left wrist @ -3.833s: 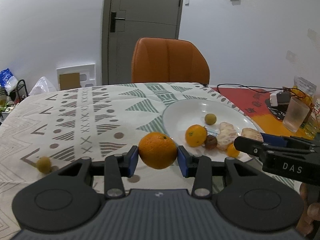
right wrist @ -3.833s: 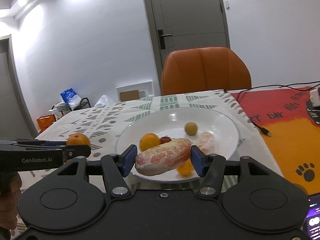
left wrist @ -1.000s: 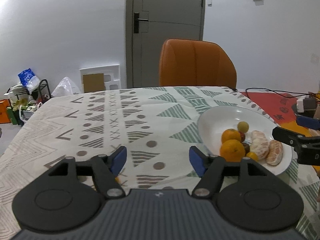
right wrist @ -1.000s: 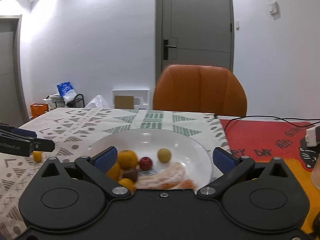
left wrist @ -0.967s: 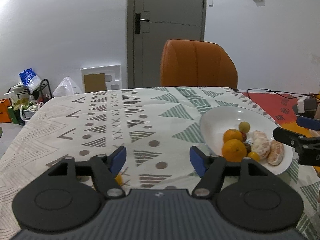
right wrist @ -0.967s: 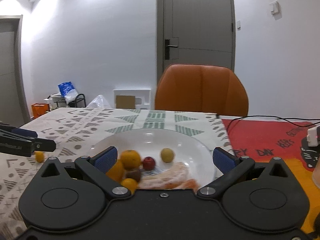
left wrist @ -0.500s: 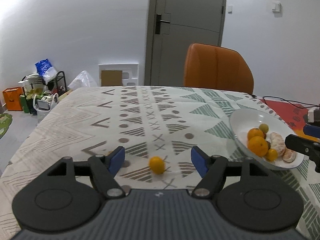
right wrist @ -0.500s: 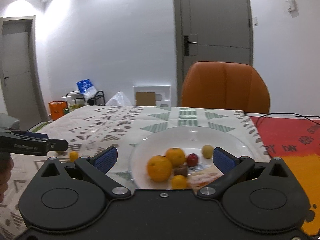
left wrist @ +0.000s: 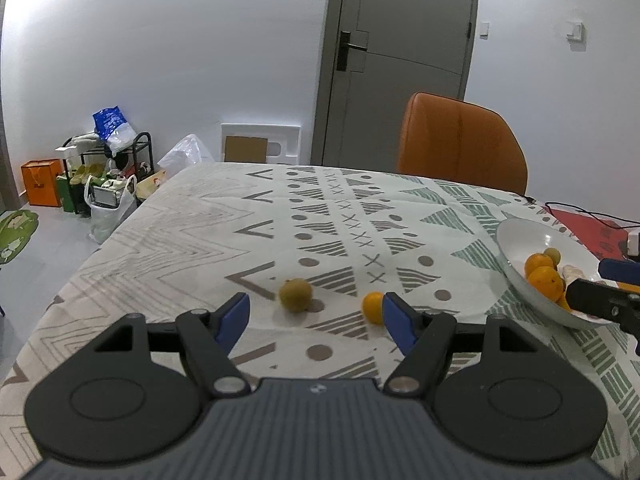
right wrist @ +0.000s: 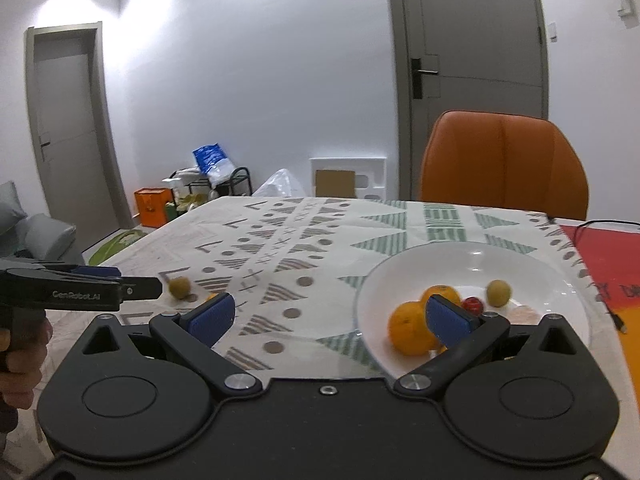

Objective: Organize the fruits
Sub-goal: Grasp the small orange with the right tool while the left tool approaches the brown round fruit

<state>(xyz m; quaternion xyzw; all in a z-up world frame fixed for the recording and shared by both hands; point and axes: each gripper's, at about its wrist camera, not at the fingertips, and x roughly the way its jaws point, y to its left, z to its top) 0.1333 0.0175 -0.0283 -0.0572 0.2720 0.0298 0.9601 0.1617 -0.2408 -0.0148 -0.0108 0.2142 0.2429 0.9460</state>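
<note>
- Left gripper [left wrist: 316, 316]: jaws spread apart, nothing between the pads, hovering low over the counter [left wrist: 192, 240] with its patterned cloth.
- Yellow-green fruit [left wrist: 295, 295] sat on the cloth just ahead of the left gripper, roughly centred in the gap but beyond the fingertips, not touched.
- Small orange fruit [left wrist: 372, 307] lay on the cloth right of the yellow-green fruit, partly hidden behind the right-hand blue pad; contact can't be told from this view.
- White bowl [left wrist: 516, 240] was at the right edge of the left wrist view, well apart from the two loose fruits.
- Right gripper [right wrist: 328, 316]: jaws wide apart, empty, held over the cloth at the near rim of the white bowl.
- In the bowl: large orange [right wrist: 412, 328], a second orange [right wrist: 440, 292] behind it, a small red fruit [right wrist: 473, 304] and a yellow-green round fruit [right wrist: 499, 292]. More pale fruit sat behind the right pad, unclear which.
- Right wrist view also showed a hand [right wrist: 20, 356] holding the left gripper at far left, its tip just beside the loose yellow-green fruit.
- Orange chair [right wrist: 504, 164] stood at the far side of the counter.
</note>
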